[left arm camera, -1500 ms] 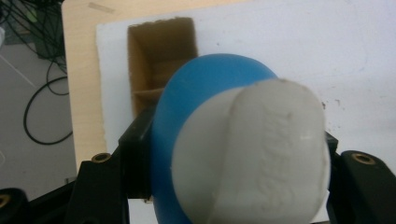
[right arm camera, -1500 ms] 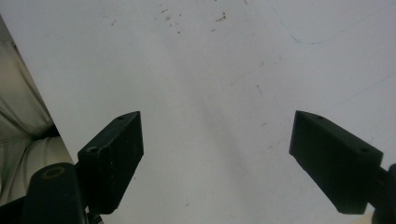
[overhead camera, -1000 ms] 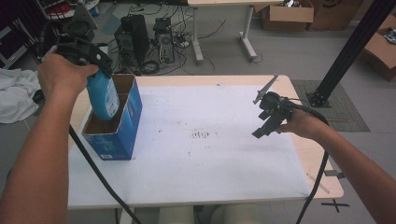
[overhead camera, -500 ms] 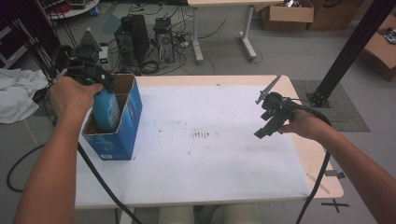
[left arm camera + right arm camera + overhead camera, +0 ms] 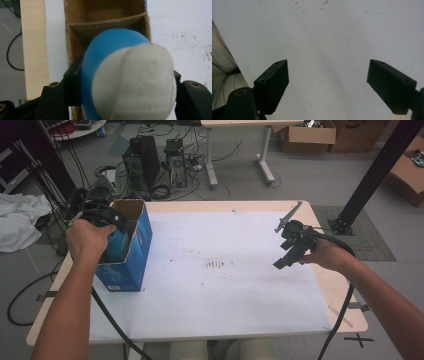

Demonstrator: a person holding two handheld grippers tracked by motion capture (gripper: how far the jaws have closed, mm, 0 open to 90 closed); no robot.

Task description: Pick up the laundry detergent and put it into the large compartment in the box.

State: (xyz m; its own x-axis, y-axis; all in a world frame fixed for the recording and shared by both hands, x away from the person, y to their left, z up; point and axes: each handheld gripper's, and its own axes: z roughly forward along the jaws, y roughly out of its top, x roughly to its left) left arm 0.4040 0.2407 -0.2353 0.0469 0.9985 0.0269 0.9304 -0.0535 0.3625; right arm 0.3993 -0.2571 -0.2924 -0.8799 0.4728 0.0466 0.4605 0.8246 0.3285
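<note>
The blue plastic bottle with a chunky white cap (image 5: 130, 82) sits partly sunk in the open top of the blue cardboard box with a brown inside (image 5: 131, 251), at the left end of the white-topped table (image 5: 240, 310), pinched at its shoulders between the black jaws of the left gripper (image 5: 122, 85). A cardboard divider crosses the box just beyond the bottle, so the likeliest trouble is the base catching on that wall or on the rim; a bottle let go while tilted could wedge against it or tip the light box, which stands close to the table's edge. The smooth rounded plastic might also twist in the grip. The left hand (image 5: 90, 237) reaches down from above the box, forearm slanting up from the near side. The right gripper (image 5: 327, 85) hangs over bare tabletop, well apart, jaws spread on nothing, its hand (image 5: 325, 255) held level.
</note>
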